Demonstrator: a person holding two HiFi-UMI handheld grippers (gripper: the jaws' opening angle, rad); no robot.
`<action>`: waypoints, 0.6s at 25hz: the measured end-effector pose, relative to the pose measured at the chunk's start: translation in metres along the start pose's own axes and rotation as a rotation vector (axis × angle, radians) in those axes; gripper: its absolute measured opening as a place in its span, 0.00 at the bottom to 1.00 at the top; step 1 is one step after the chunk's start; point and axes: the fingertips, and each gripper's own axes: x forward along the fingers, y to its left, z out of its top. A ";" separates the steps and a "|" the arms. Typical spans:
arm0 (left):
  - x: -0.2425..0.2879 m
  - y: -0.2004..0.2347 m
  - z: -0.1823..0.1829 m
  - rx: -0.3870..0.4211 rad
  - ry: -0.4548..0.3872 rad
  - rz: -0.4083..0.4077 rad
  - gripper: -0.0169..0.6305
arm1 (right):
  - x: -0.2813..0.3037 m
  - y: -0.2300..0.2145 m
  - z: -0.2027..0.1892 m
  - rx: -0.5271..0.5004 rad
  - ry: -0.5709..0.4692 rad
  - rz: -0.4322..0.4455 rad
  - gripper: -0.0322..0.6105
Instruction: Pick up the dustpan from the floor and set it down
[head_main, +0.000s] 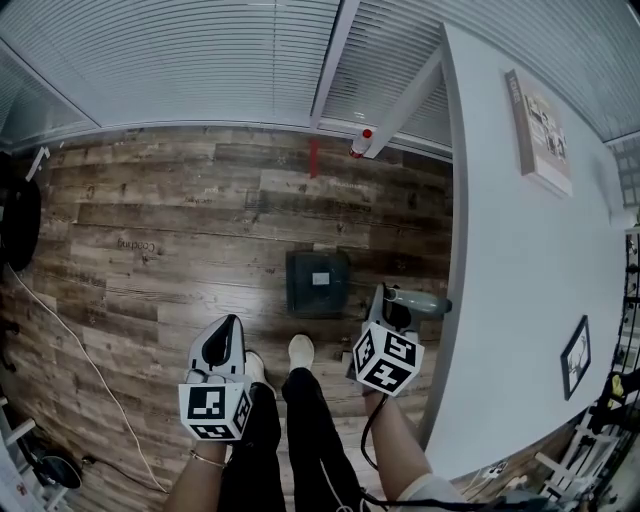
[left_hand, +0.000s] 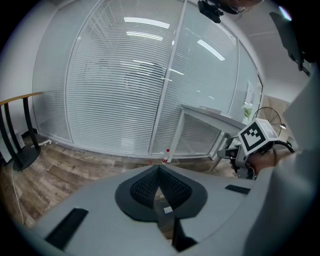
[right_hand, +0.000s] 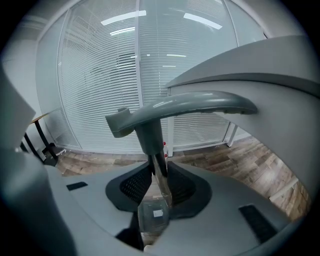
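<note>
The dustpan (head_main: 318, 283) lies flat on the wooden floor ahead of the person's feet, a white label on its dark pan. Its long shaft rises to a grey grip (head_main: 418, 301) beside the table edge. My right gripper (head_main: 386, 304) is shut on that shaft just under the grip. In the right gripper view the shaft (right_hand: 159, 172) runs between both pads, the grip (right_hand: 185, 107) stands above them, and the pan (right_hand: 152, 215) shows below. My left gripper (head_main: 231, 324) hangs to the left over bare floor, its jaws shut (left_hand: 159, 168) on nothing.
A white table (head_main: 520, 250) fills the right side, with a book (head_main: 540, 130) and a dark frame (head_main: 575, 355) on it. A red-capped bottle (head_main: 360, 142) stands by the glass wall. A cable (head_main: 70, 340) crosses the floor at left. The person's shoe (head_main: 300, 350) is behind the pan.
</note>
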 end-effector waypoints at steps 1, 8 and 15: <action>-0.001 0.000 0.000 0.000 0.000 0.000 0.05 | -0.001 0.000 -0.001 -0.005 0.002 -0.002 0.23; -0.005 0.002 0.011 0.004 -0.020 0.004 0.05 | -0.009 0.005 -0.001 -0.017 0.019 0.012 0.22; -0.019 0.011 0.026 0.003 -0.049 0.021 0.05 | -0.030 0.028 0.000 -0.062 0.019 0.052 0.22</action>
